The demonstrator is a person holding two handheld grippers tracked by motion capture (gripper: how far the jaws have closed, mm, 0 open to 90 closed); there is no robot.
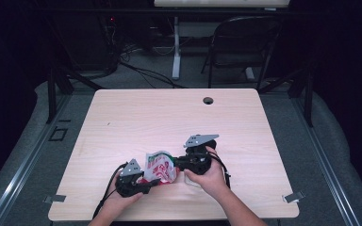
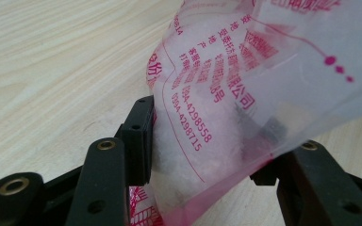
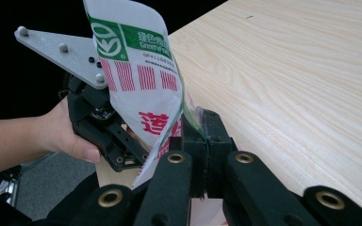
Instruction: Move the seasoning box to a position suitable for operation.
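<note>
A printed plastic bag (image 1: 159,165) sits near the front edge of the desk (image 1: 136,117), between the two hands. The right hand-held gripper (image 3: 195,129) has its jaws clamped tight on one edge of the bag. The left hand-held gripper (image 2: 207,155) has the bag's other end between its half-closed jaws, one pad against the film. Beyond the desk stand a folding chair (image 1: 245,37) and floor cables (image 1: 141,70), well apart from the work.
</note>
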